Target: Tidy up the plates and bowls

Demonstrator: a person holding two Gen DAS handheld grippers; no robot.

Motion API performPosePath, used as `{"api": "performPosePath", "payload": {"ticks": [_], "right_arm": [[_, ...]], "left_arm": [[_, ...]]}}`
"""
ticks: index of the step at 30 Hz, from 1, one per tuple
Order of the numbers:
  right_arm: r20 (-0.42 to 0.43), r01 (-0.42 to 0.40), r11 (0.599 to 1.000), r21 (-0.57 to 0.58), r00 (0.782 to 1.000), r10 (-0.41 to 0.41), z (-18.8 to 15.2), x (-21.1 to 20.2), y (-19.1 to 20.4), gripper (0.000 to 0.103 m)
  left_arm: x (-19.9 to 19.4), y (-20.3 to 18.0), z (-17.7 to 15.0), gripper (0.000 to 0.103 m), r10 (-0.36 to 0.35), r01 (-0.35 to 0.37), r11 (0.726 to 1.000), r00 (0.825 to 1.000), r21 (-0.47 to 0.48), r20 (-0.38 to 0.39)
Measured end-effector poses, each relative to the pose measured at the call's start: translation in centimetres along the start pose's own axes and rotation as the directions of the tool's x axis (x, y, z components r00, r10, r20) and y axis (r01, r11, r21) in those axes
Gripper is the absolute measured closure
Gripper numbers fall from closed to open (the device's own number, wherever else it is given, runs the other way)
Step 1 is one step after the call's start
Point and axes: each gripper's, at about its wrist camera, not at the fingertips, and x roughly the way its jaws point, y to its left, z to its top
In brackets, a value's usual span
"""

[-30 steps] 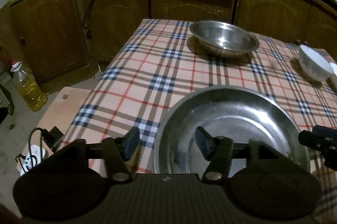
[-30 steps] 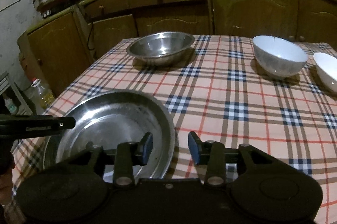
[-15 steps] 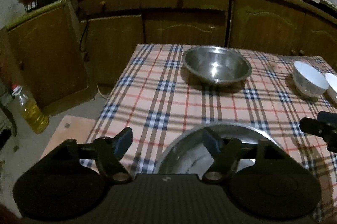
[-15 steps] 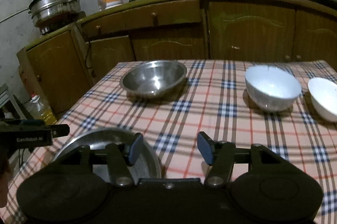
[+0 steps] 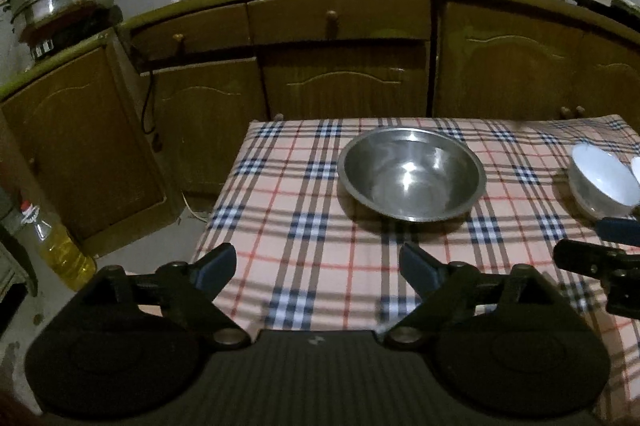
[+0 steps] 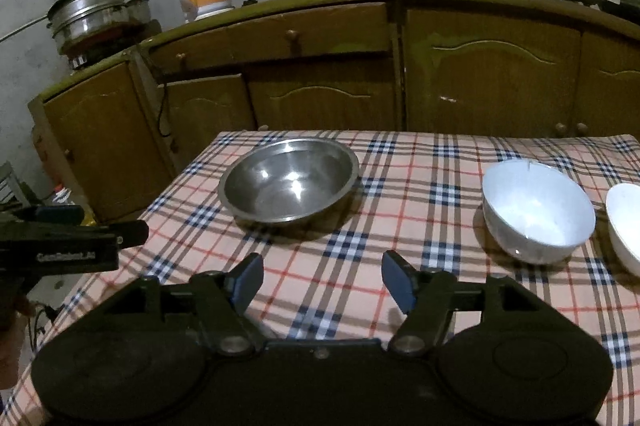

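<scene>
Both claws' jaws have just been opening, left gripper (image 5: 316, 266) and right gripper (image 6: 320, 278) spread with nothing between them, steel bowl (image 5: 412, 174) ahead, white bowl (image 6: 536, 214) right of the right one.

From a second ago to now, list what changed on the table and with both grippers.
The left gripper and right gripper have pulled back and up off the wide steel plate, now out of view; their jaws have just been opening, with nothing between them. Unchanged: the steel bowl and both white bowls on the checked tablecloth.
</scene>
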Motion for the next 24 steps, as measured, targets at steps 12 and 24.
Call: {"api": "performPosePath", "payload": {"ticks": [12,24], "right_arm": [[-0.005,0.015,0.999,0.034,1.0,-0.014,4.2,5.5,-1.4,0.024],[-0.091,0.028,0.995,0.093,0.996,-0.02,5.5,13.1,-2.5,0.024]], "left_arm": [[5.8,-0.4,4.3,0.011,-0.016,0.014,0.999,0.999,-0.042,-0.03],[13.3,-0.5,6.4,0.018,-0.007,0.003,0.998,0.998,-0.059,-0.057]]}}
